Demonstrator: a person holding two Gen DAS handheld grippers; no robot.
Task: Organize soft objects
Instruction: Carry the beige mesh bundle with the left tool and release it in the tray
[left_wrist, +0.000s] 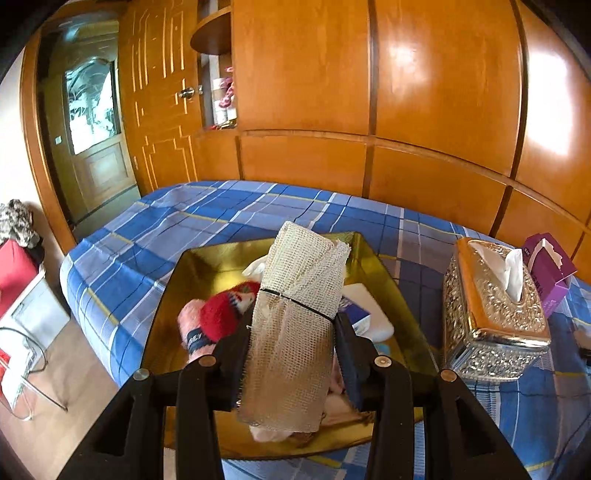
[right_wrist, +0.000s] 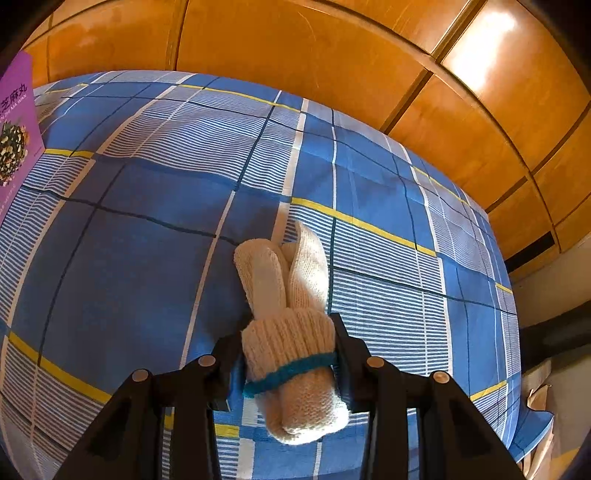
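On the bed (left_wrist: 155, 221), which has a blue checked sheet, lies a golden tray (left_wrist: 207, 266). In the tray, from left to right, are a pink sock (left_wrist: 188, 321), a red knitted item (left_wrist: 221, 314), a white soft piece (left_wrist: 255, 267) that is partly hidden, and a white packet with blue print (left_wrist: 364, 310). To the right of the tray stands a silver tissue box (left_wrist: 495, 314) with a white tissue coming out of the top, and just behind it a purple box (left_wrist: 550, 269), also with tissue.

The left tool (left_wrist: 291, 325) is over the near part of the tray and points forward. Its fingers press from both sides on a rolled beige mesh cloth (left_wrist: 295, 314) with a black elastic band around it.

The right tool (right_wrist: 290, 347) is low over the bed, well to the right of the purple box. Its fingers are closed around a cream knitted glove bundle (right_wrist: 291, 332) at the cuff with the teal stripe. I cannot tell if the bundle touches the sheet.
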